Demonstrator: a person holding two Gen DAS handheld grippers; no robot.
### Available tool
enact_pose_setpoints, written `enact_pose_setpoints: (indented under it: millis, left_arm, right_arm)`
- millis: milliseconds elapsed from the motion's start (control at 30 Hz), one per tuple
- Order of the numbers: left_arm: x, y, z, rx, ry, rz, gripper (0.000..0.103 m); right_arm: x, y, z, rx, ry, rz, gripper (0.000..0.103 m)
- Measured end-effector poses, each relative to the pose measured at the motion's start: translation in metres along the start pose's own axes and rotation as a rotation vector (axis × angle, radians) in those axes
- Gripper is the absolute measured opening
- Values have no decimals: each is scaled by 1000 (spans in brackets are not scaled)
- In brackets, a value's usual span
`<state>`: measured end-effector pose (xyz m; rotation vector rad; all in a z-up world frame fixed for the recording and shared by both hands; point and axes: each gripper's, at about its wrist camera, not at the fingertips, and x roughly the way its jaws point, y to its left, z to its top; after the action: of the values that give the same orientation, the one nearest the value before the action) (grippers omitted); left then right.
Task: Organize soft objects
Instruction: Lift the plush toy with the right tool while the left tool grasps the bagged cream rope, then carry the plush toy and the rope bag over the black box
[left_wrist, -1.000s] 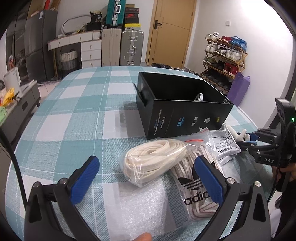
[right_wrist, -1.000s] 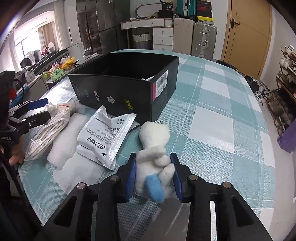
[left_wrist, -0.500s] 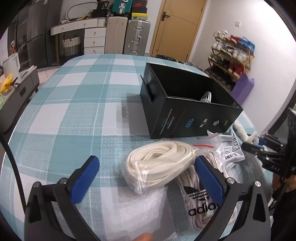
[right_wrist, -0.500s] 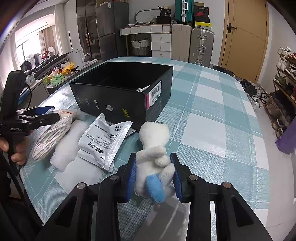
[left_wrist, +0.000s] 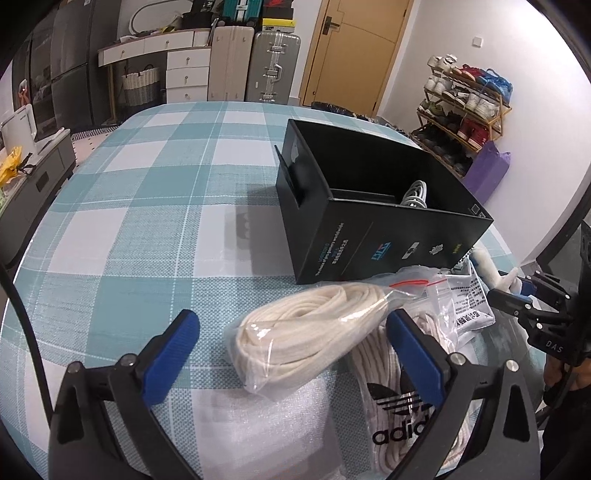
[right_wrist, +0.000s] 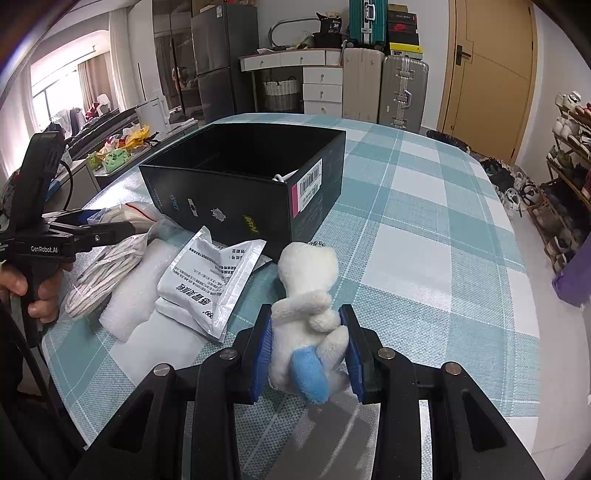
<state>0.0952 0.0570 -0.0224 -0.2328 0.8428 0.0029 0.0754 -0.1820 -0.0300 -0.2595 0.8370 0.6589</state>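
My right gripper (right_wrist: 306, 343) pinches the plush toy (right_wrist: 308, 317); left gripper (left_wrist: 291, 354), spread and just narrowing, brackets the bagged cord (left_wrist: 306, 332). Next: close, lift into the box (left_wrist: 376, 218).

So there's a bag of cream cord (left_wrist: 314, 332) lying on the checked cloth, right beside an adidas bag of laces (left_wrist: 402, 413), both just in front of the open black box (left_wrist: 369, 229). White foil packets (right_wrist: 210, 284) sit next to them, and the little white plush toy (right_wrist: 310, 325) is upright, squeezed between blue pads.
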Motion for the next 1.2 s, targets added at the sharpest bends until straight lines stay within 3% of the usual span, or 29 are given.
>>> enact_pose_setpoints:
  millis: [200, 467, 667, 1200]
  left_arm:
    - [-4, -7, -2, 61, -14, 1, 72]
    - [-8, -7, -3, 88, -25, 11, 26]
    - [-13, -13, -6, 120, -37, 5, 17]
    - [-36, -13, -7, 97, -96, -19, 15]
  right_arm:
    - [1, 2, -1, 0, -1, 6, 35]
    - [1, 2, 0, 0, -5, 14, 35]
    - [-1, 4, 1, -4, -14, 16, 35]
    - [-22, 7, 6, -21, -83, 4, 35]
